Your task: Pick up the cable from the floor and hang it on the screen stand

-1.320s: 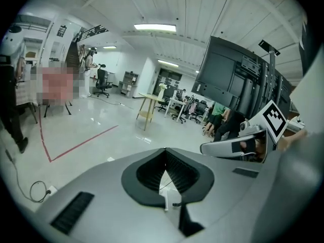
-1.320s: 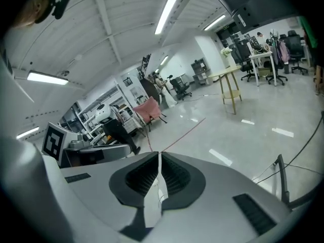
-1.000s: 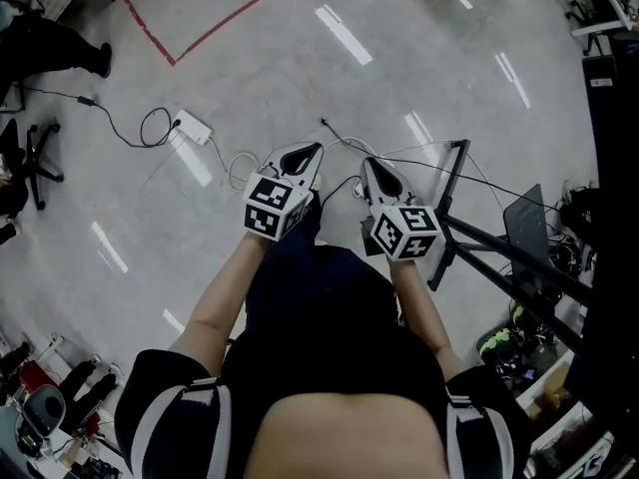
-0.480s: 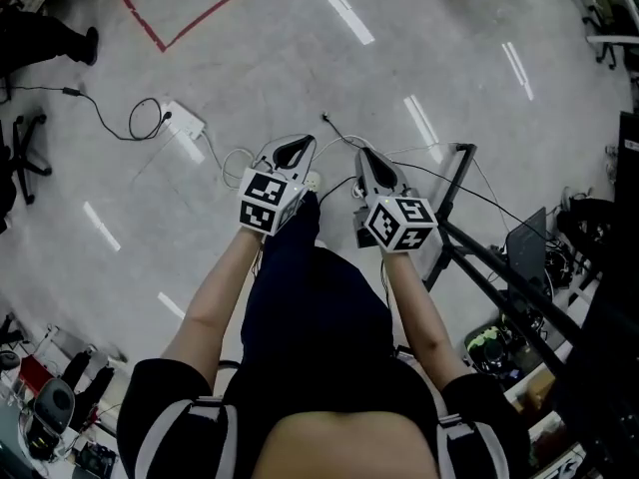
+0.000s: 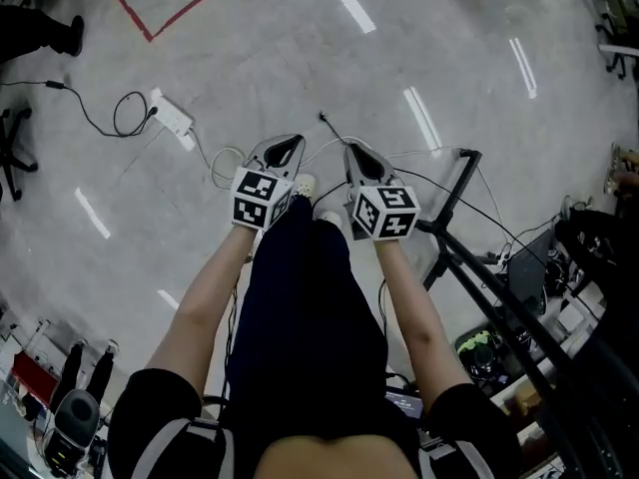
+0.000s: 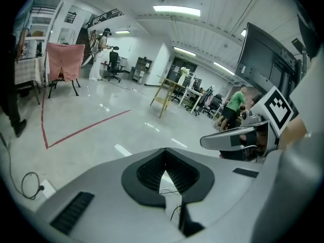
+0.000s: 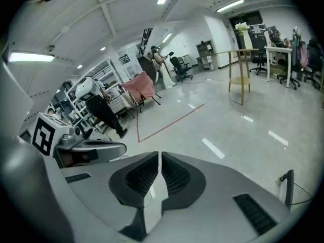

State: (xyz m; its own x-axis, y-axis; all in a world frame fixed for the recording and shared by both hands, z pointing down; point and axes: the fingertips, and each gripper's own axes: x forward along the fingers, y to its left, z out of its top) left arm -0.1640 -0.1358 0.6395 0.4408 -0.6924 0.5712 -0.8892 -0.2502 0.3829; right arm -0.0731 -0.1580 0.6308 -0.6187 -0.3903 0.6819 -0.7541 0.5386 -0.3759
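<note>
- Broadly, a pale glossy floor (image 5: 300, 58) filled the head view, crossed by a red tape line (image 5: 190, 13) at its far left
- The person's dark-trousered legs (image 5: 310, 307) ran down the middle, with a bare forearm on each side reaching forward
- The black screen stand (image 5: 457, 196) stood on the floor to the right of the right forearm, its bars slanting away toward the lower right corner; nothing hung on it
- The left gripper (image 5: 290, 144) pointed forward and down over the floor; in the left gripper view its jaw tips met, with only a small gap behind them showing bare floor and a thread of wire, so it gripped nothing
- The right gripper (image 5: 349, 148) sat just beside it, apart from it, aimed the same way; its jaws were pressed together to a thin slit and held nothing
- A white power strip (image 5: 170, 116) lay well to the left, with a dark cord looped beside it
- The cable (image 5: 329, 128) lay on the floor just ahead of the two grippers' tips, a thin line with its far end pointing away from the person; neither gripper touched it
</note>
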